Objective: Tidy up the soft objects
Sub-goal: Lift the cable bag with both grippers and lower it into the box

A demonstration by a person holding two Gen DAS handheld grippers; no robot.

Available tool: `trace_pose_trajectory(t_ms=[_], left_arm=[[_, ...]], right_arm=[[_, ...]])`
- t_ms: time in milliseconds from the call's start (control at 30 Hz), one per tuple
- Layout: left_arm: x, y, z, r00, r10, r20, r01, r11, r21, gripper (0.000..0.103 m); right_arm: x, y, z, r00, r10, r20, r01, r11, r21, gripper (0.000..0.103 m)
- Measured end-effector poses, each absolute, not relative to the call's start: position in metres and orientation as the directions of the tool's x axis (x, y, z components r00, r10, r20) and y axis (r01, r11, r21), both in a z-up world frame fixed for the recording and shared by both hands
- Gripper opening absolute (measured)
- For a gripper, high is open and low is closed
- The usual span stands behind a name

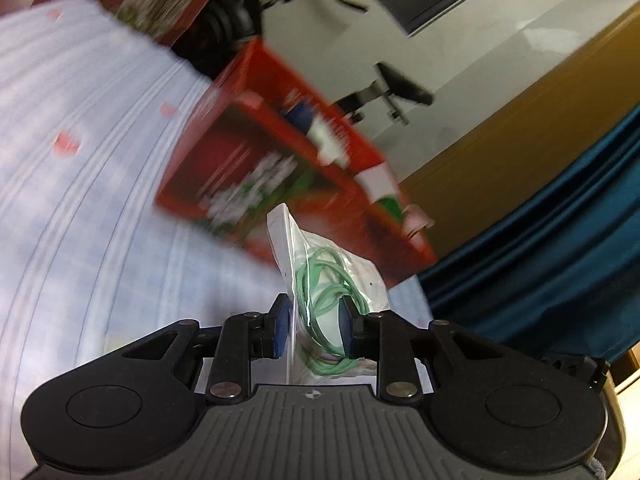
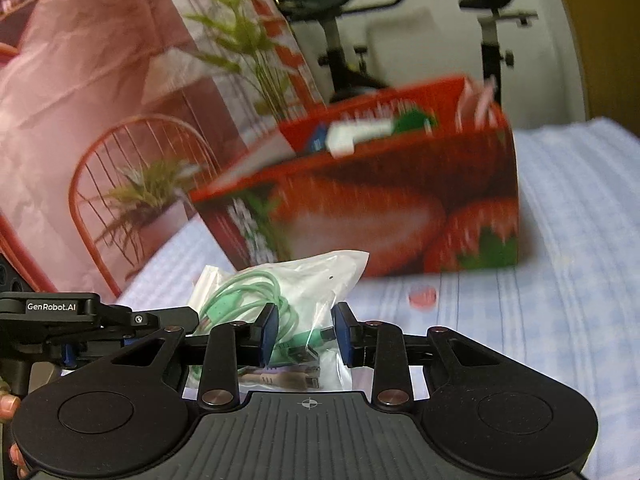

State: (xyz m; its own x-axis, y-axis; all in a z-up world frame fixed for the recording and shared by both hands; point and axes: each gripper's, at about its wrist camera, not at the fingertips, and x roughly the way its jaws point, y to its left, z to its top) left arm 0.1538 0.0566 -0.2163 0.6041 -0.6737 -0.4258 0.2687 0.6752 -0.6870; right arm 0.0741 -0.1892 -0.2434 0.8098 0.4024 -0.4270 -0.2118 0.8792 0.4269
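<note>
A clear plastic bag with a coiled green cable (image 1: 326, 280) sits between the blue pads of my left gripper (image 1: 315, 326), which is shut on it and holds it up above the bed. The same bag (image 2: 288, 300) sits between the pads of my right gripper (image 2: 305, 332), which is also shut on it. The left gripper's body (image 2: 60, 320) shows at the left edge of the right wrist view. A red strawberry-print box (image 2: 380, 208), open at the top with several items inside, stands on the bed just beyond the bag; it also shows in the left wrist view (image 1: 280, 176).
The bed has a light blue checked sheet (image 2: 560, 280) with a small pink spot (image 2: 422, 298). A large printed pink bag (image 2: 100, 100) stands at left. An exercise bike (image 2: 492, 20) stands by the white wall behind. A dark blue curtain (image 1: 560, 260) hangs at right.
</note>
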Motion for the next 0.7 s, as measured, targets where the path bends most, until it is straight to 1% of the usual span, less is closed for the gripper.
trace_pose_trajectory(t_ms=[167, 300, 433, 500, 600, 700], left_arm=[[0.178, 0.049, -0.18, 0.632, -0.681, -0.369, 0.33, 0.668, -0.667, 0.027], [0.205, 0.037, -0.161, 0.662, -0.656, -0.364, 0.359, 0.703, -0.614, 0.027], [0.246, 0.028, -0.156, 0.672, -0.637, -0.378, 0.342, 0.72, -0.604, 0.027], [0.263, 0.021, -0.152, 0.675, -0.625, -0.391, 0.351, 0.738, -0.576, 0.027], [0.274, 0.017, -0.151, 0.668, -0.612, -0.424, 0.356, 0.763, -0.54, 0.027], [0.28, 0.013, -0.16, 0.656, -0.586, -0.476, 0.348, 0.794, -0.497, 0.027]], right_arm=[[0.092, -0.197, -0.202, 0.841, 0.396, -0.37, -0.243, 0.886, 0.395, 0.028], [0.118, -0.204, -0.171, 0.857, 0.385, -0.342, -0.262, 0.898, 0.354, 0.028], [0.157, -0.207, -0.157, 0.866, 0.358, -0.349, -0.252, 0.915, 0.314, 0.029], [0.177, -0.209, -0.156, 0.87, 0.343, -0.354, -0.241, 0.922, 0.302, 0.029], [0.208, -0.212, -0.161, 0.865, 0.324, -0.383, -0.214, 0.928, 0.304, 0.029], [0.228, -0.215, -0.173, 0.851, 0.308, -0.425, -0.183, 0.933, 0.309, 0.029]])
